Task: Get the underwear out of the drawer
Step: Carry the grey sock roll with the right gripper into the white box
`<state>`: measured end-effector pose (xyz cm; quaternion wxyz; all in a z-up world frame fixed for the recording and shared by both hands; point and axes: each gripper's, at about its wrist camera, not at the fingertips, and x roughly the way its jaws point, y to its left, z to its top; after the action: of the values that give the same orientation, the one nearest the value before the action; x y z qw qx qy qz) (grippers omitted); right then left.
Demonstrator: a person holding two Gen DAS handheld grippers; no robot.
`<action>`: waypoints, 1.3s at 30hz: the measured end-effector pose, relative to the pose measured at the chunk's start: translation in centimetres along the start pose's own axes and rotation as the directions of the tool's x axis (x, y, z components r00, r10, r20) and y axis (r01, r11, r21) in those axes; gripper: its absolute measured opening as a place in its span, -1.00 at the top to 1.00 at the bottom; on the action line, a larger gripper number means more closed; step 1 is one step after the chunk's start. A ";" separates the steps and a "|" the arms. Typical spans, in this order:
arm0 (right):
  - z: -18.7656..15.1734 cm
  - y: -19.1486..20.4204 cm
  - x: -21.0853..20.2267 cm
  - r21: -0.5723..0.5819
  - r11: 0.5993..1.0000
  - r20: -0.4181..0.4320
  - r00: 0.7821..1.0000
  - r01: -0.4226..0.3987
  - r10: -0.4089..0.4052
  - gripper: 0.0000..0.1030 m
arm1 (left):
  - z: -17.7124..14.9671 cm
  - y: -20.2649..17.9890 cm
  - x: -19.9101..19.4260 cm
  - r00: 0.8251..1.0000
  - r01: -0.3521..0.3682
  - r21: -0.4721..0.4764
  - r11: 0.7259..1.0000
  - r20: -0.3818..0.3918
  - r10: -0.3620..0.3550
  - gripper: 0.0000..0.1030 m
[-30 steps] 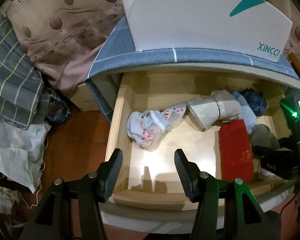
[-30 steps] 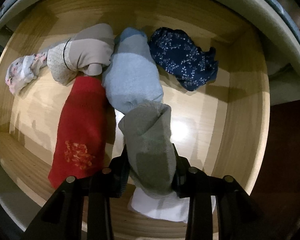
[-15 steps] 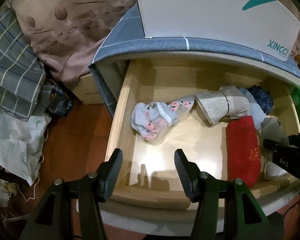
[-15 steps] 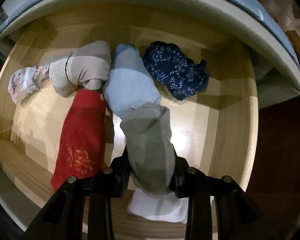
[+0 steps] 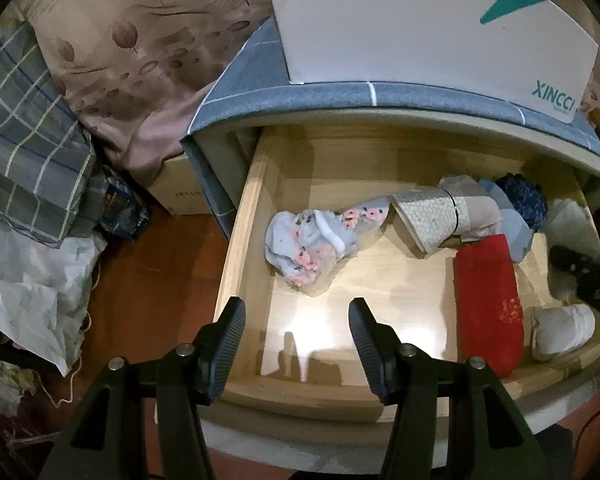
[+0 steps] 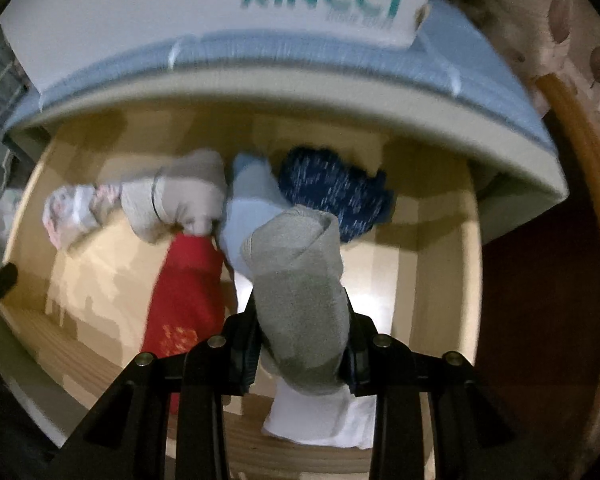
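While clamped, right claw (image 6: 300,344), grey underwear (image 6: 300,280)

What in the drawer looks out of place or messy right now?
Mostly the floral underwear: it lies crumpled and unrolled, alone toward the drawer's left side, while the other pieces sit rolled up on the right. The right gripper is clamped on the grey roll. Nothing looks damaged.

right tongs (image 6: 300,336) clamp a grey rolled underwear (image 6: 300,280) above the wooden drawer (image 6: 440,280).
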<state>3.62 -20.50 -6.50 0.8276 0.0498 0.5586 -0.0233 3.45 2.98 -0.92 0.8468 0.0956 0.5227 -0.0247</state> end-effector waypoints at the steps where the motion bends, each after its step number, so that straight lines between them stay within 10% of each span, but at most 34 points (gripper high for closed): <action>1: 0.2 -0.2 -0.7 0.009 1.000 0.016 1.000 -0.007 0.007 0.42 | 0.0 0.2 0.0 1.000 0.000 -0.011 1.000 0.001 0.000 -0.07; 22: 8.4 -3.6 -16.2 0.040 0.998 0.337 0.941 -0.041 0.025 0.42 | 0.0 1.4 0.2 1.000 0.025 -0.068 0.997 -0.001 -0.026 -0.07; 39: 18.1 -1.1 -13.8 0.028 0.999 0.314 0.949 -0.021 0.011 0.40 | 0.0 2.2 0.4 0.999 0.048 -0.110 0.993 -0.002 -0.049 -0.07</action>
<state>15.03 -23.76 12.97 0.9051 0.0629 0.4192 -0.0328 3.93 5.19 -1.03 0.8487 0.0363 0.5273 -0.0163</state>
